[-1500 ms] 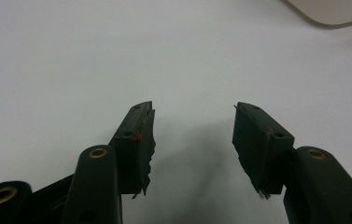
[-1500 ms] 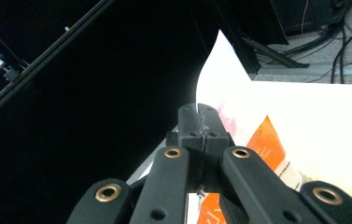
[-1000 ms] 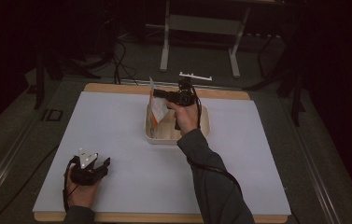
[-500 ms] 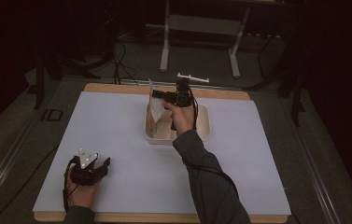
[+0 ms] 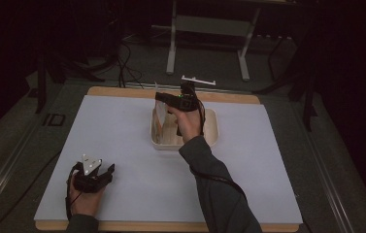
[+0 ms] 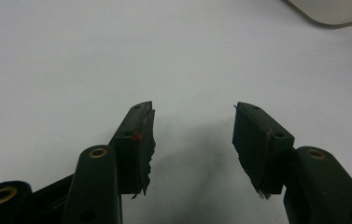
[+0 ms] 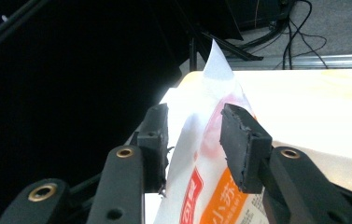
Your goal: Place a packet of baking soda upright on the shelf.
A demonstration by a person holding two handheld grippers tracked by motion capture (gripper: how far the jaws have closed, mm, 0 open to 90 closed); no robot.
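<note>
A white and orange snack bag (image 5: 161, 115) stands upright at the left end of a cream bin (image 5: 210, 132) on the white table. My right gripper (image 5: 160, 98) hovers at the bag's top and points left. Its jaws have just been opening. In the right gripper view the bag (image 7: 201, 186) rises between the parted jaws of that gripper (image 7: 193, 140), and the pads do not press on it. My left gripper (image 5: 107, 171) rests on the table at the near left, open, with bare white table between its jaws (image 6: 193, 135).
The table top (image 5: 122, 131) is white with a wooden far edge. A small white bracket (image 5: 198, 80) lies just past that edge. Stand legs and cables sit on the dark floor behind. A corner of the bin (image 6: 332, 11) shows at the upper right of the left gripper view.
The right gripper's jaws have come apart at the bag's top, where they were closed before. The bag stays upright in the bin. The left hand has not moved.
</note>
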